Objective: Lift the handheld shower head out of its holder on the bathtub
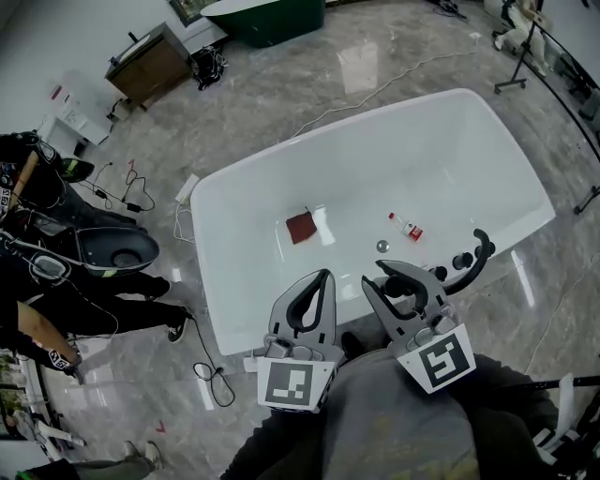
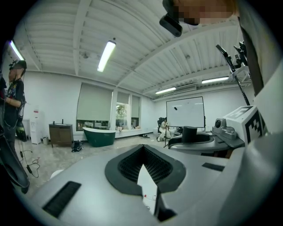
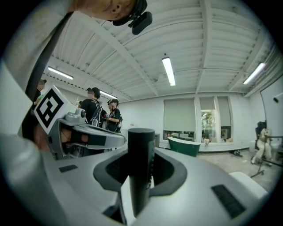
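Observation:
The white bathtub [image 1: 487, 131] lies below me in the head view. My right gripper [image 1: 405, 277] is shut on the black handheld shower head [image 1: 401, 282], held above the tub's near rim. The right gripper view shows the handle as a black upright cylinder [image 3: 140, 176] clamped between the jaws of that gripper [image 3: 140, 154]. The black faucet spout [image 1: 481, 251] and its knobs [image 1: 461, 261] stand on the rim to the right. My left gripper [image 1: 324, 276] hovers beside it, jaws together and nothing in them, and it looks the same in its own view [image 2: 143, 148].
A red cloth [image 1: 302, 226], a small bottle [image 1: 409, 229] and the drain [image 1: 382, 246] lie in the tub. People stand at the left [image 1: 37, 272]. A wooden cabinet [image 1: 150, 64] and a green tub [image 1: 272, 17] are at the back. Cables [image 1: 211, 380] run over the floor.

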Available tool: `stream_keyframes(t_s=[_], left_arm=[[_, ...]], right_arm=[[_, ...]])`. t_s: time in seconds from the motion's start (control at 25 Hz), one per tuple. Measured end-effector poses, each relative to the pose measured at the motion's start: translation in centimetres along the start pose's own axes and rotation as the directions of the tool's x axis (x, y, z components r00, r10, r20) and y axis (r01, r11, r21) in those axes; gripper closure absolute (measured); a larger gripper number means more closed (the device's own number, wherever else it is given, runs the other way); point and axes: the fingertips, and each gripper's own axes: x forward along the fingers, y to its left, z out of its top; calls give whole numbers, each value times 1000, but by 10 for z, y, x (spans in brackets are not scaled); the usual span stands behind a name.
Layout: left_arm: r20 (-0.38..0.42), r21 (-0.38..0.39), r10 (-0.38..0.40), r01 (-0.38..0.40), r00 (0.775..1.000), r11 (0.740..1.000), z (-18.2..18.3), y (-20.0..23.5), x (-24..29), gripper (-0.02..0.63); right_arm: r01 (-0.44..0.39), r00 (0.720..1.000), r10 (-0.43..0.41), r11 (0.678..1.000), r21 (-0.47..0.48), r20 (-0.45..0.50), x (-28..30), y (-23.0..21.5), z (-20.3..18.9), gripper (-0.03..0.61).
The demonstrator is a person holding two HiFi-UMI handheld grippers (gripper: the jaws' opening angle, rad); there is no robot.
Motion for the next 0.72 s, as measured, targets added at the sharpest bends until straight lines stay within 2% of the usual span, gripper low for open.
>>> stream_keyframes(t_s=[0.72], left_arm=[[19,11,-22,22,1000,1000,8,-13,-17,612]], right_arm=[[-12,1000,13,1000,-21,16,-4,13,11,468]])
